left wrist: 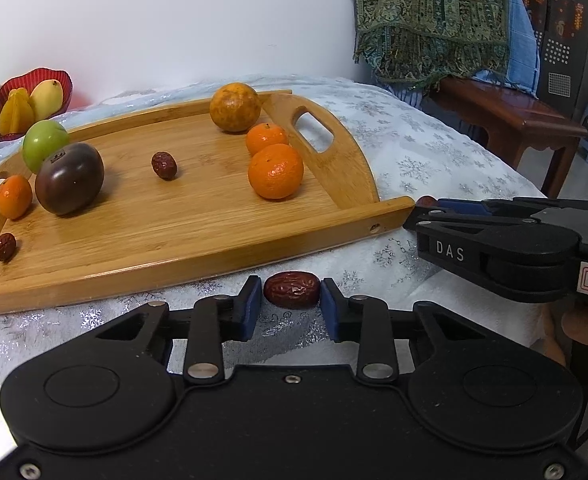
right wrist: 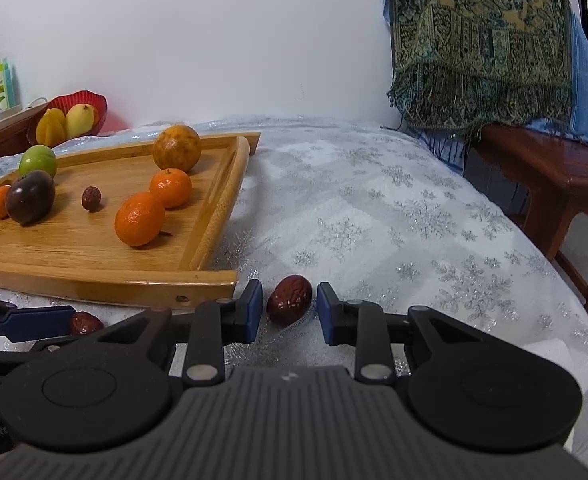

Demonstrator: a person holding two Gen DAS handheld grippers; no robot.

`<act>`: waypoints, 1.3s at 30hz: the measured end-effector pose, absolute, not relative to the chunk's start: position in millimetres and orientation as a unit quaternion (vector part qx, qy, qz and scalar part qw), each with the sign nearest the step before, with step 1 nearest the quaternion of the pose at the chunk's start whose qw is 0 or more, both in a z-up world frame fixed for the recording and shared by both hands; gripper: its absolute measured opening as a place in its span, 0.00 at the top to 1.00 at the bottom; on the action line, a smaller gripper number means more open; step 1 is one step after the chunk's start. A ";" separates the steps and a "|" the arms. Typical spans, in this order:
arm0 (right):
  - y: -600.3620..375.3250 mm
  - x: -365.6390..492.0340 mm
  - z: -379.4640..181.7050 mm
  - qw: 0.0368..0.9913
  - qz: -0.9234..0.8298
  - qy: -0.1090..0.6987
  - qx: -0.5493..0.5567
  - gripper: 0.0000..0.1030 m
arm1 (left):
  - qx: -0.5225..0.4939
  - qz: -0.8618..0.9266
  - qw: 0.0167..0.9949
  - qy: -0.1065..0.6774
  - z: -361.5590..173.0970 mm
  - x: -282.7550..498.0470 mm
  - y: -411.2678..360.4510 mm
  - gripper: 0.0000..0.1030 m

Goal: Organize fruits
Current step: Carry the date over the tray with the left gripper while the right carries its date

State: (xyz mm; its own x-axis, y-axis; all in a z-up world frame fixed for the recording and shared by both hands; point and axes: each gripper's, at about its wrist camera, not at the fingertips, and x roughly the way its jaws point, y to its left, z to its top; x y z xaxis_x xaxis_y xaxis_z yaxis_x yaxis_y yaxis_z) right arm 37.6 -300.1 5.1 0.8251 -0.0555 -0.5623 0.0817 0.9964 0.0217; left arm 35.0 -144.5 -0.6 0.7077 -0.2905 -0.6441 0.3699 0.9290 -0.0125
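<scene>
Red date (left wrist: pixel 291 295) betw. left gripper (left wrist: pixel 291 306) pads

Silver-snowflaked white tablecloth (right wrist: pixel 393 216), honey-brown tray (left wrist: pixel 198 216), wrinkled dark-red jujubes (left wrist: pixel 291 290).

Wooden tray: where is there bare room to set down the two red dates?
On the wooden tray, the near strip along the front rim is bare, and so is the middle around the lone date. It is crowded at the left end by the purple fruit and at the right by the mandarins.
</scene>
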 end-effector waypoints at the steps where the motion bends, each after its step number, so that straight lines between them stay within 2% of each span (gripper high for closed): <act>1: -299.6 37.5 4.5 0.955 -0.036 0.293 0.021 0.66 | 0.059 -0.179 0.922 0.338 -0.6 35.0 -144.6 0.70; 12: -296.0 37.5 2.5 0.956 -0.038 0.291 0.014 0.67 | 0.057 -0.182 0.923 0.334 -2.2 37.0 -144.5 0.70; 16: -296.6 35.0 2.4 0.958 -0.044 0.283 0.021 0.73 | 0.051 -0.180 0.925 0.330 -1.7 35.3 -144.0 0.72; 39: -281.7 23.9 27.6 0.973 -0.056 0.220 0.037 0.74 | 0.072 -0.181 0.939 0.284 27.1 22.2 -130.6 0.73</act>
State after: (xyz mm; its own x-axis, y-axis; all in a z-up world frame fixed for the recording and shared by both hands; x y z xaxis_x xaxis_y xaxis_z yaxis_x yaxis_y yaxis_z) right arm 23.9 -281.7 27.6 0.8969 -0.0924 -0.4325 0.1251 0.9910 0.0477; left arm 22.2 -130.6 27.1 0.7733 -0.2997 -0.5587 0.3809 0.9241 0.0316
